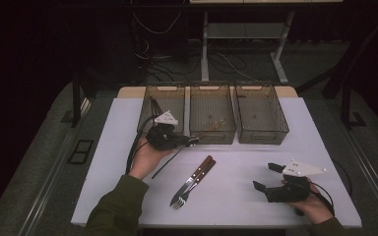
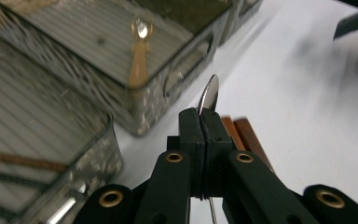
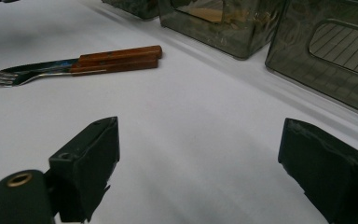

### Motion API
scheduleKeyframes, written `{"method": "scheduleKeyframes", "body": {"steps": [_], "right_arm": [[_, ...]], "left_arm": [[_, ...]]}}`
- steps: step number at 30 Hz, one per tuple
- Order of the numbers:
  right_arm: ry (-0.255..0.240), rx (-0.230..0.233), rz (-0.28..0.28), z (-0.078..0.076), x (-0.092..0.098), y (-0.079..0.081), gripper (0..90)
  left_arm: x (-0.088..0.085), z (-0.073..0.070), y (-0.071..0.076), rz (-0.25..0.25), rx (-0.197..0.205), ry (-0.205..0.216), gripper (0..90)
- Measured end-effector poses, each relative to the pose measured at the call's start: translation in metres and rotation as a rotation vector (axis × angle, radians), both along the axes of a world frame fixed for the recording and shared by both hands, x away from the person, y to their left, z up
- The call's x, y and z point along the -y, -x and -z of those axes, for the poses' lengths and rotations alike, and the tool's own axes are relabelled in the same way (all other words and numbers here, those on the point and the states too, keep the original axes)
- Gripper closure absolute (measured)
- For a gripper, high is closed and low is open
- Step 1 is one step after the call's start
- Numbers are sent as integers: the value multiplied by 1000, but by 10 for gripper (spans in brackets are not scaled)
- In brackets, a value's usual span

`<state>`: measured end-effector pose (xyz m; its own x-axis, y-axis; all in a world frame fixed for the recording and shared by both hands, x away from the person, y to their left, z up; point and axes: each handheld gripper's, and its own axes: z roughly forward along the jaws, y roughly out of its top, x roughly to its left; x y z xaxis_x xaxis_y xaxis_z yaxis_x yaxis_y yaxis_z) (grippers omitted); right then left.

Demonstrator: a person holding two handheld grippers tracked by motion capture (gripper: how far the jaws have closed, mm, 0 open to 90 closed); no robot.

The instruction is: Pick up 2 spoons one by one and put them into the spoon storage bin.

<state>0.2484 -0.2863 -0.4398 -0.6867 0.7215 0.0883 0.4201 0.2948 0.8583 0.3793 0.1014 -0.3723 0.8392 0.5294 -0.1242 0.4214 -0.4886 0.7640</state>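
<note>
My left gripper (image 1: 189, 141) hovers just in front of the left and middle bins, held in a hand. In the left gripper view its jaws (image 2: 200, 116) are pressed together on a metal spoon (image 2: 209, 93), whose bowl sticks out past the tips. The spoon's thin handle (image 1: 170, 161) slants down toward the table. A fork and a knife with wooden handles (image 1: 193, 181) lie side by side mid-table, also seen in the right gripper view (image 3: 116, 58). My right gripper (image 1: 268, 177) rests near the front right, jaws wide apart (image 3: 196, 140) with bare table between them.
Three clear bins stand in a row at the back: left bin (image 1: 150, 98) with dark sticks, middle bin (image 1: 211, 135) with an amber utensil (image 2: 139, 60), right bin (image 1: 261, 137). The white tabletop (image 1: 236, 162) has free room around the cutlery.
</note>
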Motion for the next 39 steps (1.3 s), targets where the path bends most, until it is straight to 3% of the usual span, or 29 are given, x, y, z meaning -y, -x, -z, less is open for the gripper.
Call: {"method": "scheduleKeyframes", "body": {"steps": [12,13,21,24,33,39], "right_arm": [[-10,3,-8,-1,0,0,127],[-10,4,-10,-1,1,0,127],[-15,2,-1,-1,3,-1,127],[-15,4,0,-2,5,-1,127],[-22,16,-17,-3,4,0,127],[-27,17,-23,-4,4,0,127]], "left_arm": [[35,-33,-39,-24,42,9,890],[37,-36,-44,-17,49,-7,890],[62,-49,-80,-46,59,-9,890],[74,-50,-94,-48,73,-30,890],[105,-49,-130,-78,93,-42,890],[119,-35,-141,-91,89,-66,889]]}}
